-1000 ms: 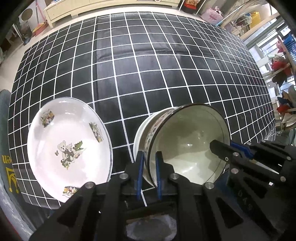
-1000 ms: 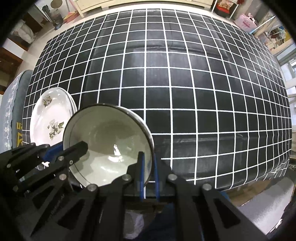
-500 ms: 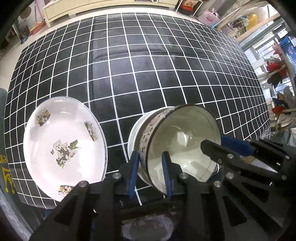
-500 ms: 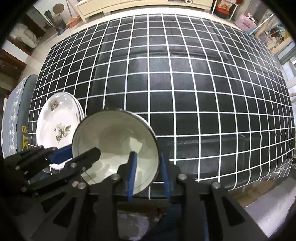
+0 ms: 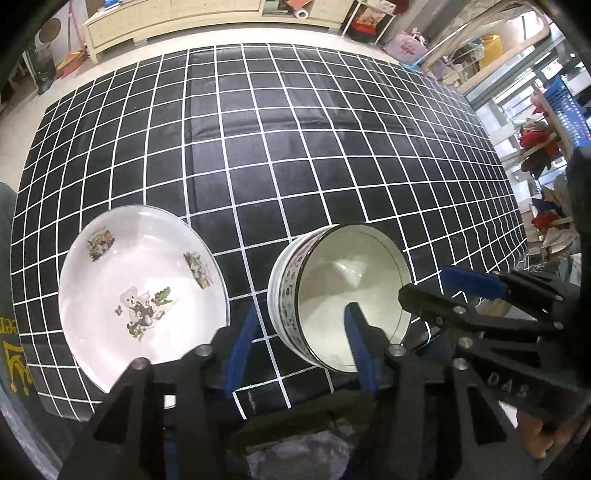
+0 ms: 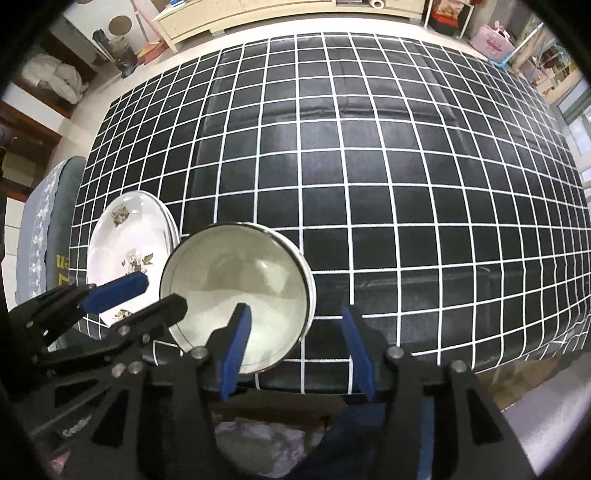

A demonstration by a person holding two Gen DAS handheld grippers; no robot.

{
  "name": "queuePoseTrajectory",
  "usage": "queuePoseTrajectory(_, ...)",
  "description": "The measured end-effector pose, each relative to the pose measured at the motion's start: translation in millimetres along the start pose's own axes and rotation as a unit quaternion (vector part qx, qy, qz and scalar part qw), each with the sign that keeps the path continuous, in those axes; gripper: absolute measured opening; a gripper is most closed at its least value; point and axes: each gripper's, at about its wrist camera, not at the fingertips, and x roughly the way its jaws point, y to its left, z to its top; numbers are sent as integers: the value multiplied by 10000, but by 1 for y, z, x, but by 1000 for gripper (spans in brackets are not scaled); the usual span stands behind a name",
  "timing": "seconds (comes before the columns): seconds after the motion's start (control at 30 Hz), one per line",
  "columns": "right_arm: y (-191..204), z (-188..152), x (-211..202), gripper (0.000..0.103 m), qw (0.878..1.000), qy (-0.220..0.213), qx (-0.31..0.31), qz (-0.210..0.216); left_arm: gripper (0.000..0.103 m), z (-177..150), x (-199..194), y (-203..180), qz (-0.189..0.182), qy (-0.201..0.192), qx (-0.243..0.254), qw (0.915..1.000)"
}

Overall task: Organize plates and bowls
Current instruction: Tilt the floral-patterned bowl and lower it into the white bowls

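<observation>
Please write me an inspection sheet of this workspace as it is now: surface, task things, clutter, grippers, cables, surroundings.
Surface: table covered with a black cloth with white grid lines.
Job's things: bowls stacked near the front edge; teddy-bear plates stacked to their left, apart from them.
Clutter: nothing seen on the cloth.
Grippers: left gripper open, straddling the left rim of the bowls; right gripper open, straddling the right rim.
Cables: nothing seen.
Surroundings: pale cabinet beyond the table, chair at the left, shelves with mixed goods at the right.
</observation>
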Motion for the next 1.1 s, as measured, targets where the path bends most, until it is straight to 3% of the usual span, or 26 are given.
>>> queuePoseTrajectory(0.53, -24, 12, 45, 59, 9927, 348, 773, 859, 49, -1, 51, 14, -647, 521, -139, 9965)
queuePoseTrajectory(0.8, -31, 18, 63, 59, 9851, 502, 1083, 1239, 50, 1, 61, 9, -611, 602, -27, 9963)
queuePoseTrajectory(1.1, -28, 15, 75, 61, 9852, 635, 1064, 1186, 52, 2, 79, -5, -428, 652, 126, 9969)
